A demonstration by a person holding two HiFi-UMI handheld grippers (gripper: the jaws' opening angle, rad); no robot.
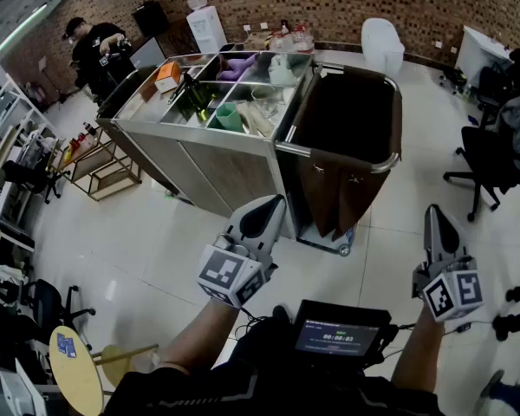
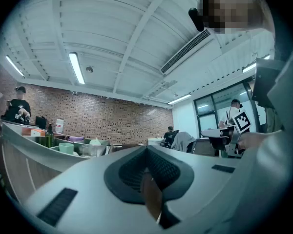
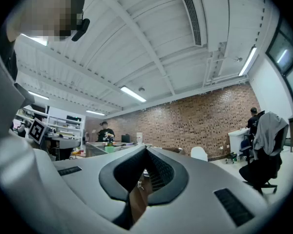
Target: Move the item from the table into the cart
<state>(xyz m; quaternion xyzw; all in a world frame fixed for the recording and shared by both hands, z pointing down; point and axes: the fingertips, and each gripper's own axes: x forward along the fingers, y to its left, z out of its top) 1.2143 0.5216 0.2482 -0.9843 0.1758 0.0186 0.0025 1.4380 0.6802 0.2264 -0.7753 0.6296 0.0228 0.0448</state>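
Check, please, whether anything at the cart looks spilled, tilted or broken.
Nothing stands out. The cart stands upright, its contents stay inside it, and the floor around it shows no spill or debris.

Left gripper: level, closed, empty. Right gripper: level, closed, empty. Forearms bare, reaching forward.

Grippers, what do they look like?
The left gripper and right gripper are pale grey and pointed like beaks, with dark ribbed pads inside. Each carries a cube with black-and-white square markers. The person wears a dark top.
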